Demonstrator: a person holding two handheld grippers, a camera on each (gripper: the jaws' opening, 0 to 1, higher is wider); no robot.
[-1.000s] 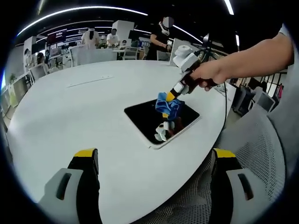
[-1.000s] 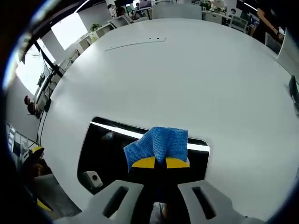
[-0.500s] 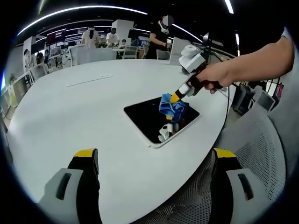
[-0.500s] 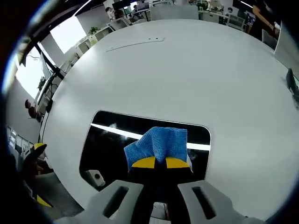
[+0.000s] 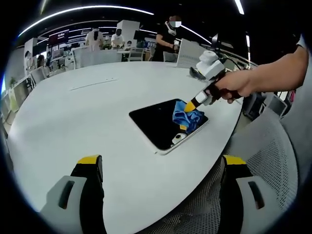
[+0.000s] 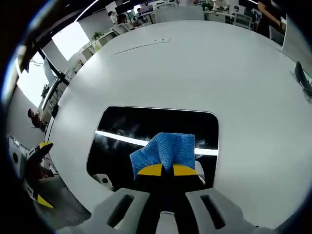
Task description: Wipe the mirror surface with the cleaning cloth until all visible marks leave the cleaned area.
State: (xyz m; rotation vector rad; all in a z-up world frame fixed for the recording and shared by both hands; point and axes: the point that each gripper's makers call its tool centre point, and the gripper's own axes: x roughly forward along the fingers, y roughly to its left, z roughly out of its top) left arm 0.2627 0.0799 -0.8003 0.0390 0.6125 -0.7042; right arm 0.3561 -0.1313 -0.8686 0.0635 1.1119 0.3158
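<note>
Right gripper — jaws closed on the blue cloth, pressing it to the mirror near its right edge; left gripper — jaws wide apart, holding nothing, above the white table.

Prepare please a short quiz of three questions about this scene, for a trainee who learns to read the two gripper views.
1. True or false: the right gripper is shut on the blue cloth.
2. On which surface does the cloth rest?
A. the bare white table
B. the dark mirror
C. the mesh chair
3. Fill in the blank: the left gripper holds nothing, and its jaws stand ____.

Key:
1. True. The yellow-tipped jaws pinch the cloth.
2. B. The cloth lies on the mirror, near the edge closest to the person's hand.
3. Open, wide apart.
</note>
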